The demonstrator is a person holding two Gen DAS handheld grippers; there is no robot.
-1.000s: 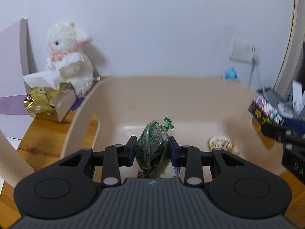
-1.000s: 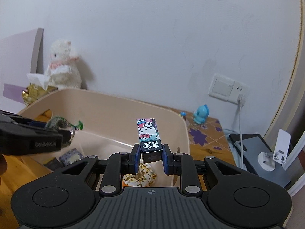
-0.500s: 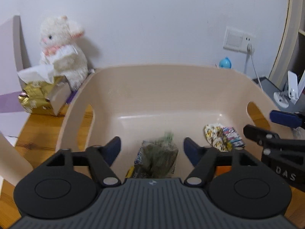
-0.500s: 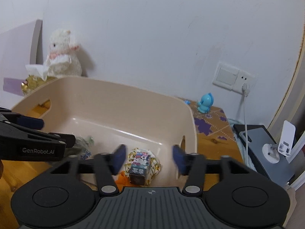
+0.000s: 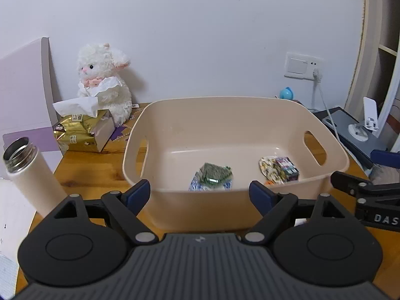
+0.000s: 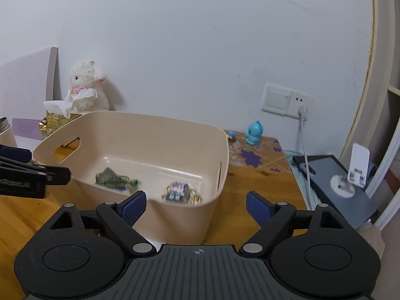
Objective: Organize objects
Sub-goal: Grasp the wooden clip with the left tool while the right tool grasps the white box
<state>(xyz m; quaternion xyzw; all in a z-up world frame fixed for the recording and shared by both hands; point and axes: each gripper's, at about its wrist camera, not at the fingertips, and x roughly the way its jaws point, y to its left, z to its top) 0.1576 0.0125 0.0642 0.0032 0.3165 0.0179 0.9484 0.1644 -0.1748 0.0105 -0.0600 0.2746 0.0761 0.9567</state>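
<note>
A beige plastic bin point(image 5: 225, 110) point(image 6: 160, 127) with cut-out handles stands on the wooden table. Inside lie a green bag point(image 5: 215, 173) point(image 6: 110, 176) on a blue-white packet, and a small cartoon-printed box point(image 5: 287, 168) point(image 6: 178, 191) on a yellow-patterned wrapper. My left gripper point(image 5: 200, 196) is open and empty, just in front of the bin's near wall. My right gripper point(image 6: 196, 203) is open and empty too, in front of the bin's near right corner. Each gripper shows at the edge of the other's view.
A white flask point(image 5: 27, 175) with no lid stands at the left. Behind it sit a gold tissue pack point(image 5: 82, 130) and a white plush lamb point(image 5: 105, 82). A blue figurine point(image 6: 253, 132), a wall socket with a cable point(image 6: 303, 140) and a phone stand point(image 6: 357, 167) are to the right.
Both grippers opened and let go: the green bag and the cartoon box dropped into the bin. Both grippers then pulled back toward the table's near side, out of the bin.
</note>
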